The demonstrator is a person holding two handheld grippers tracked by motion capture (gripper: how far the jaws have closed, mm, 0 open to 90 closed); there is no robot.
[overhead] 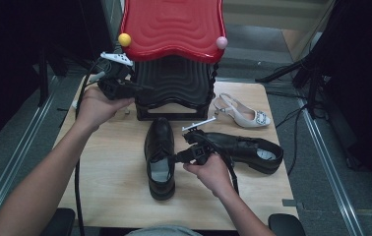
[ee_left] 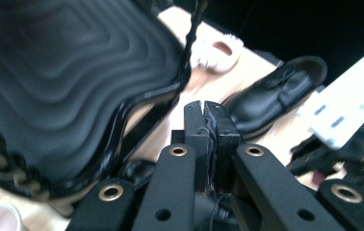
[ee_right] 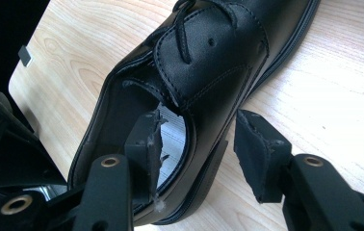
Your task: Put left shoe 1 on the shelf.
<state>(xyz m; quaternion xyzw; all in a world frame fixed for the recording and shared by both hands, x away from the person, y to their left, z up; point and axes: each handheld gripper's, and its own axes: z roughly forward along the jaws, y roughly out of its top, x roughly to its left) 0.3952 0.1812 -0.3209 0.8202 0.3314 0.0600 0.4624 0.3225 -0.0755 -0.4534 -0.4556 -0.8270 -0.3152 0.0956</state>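
Mid-frame, the right gripper [overhead: 178, 158] reaches into a black shoe [overhead: 160, 156] on the wooden table [overhead: 110, 172]. The left gripper [overhead: 142, 88], upper left, meets the black rack [overhead: 179, 83].

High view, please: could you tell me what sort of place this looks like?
Probably a recording workspace, not a home: a small wooden table holds a tiered shoe rack and loose shoes, a black dress shoe and a white sandal, amid dark stands.
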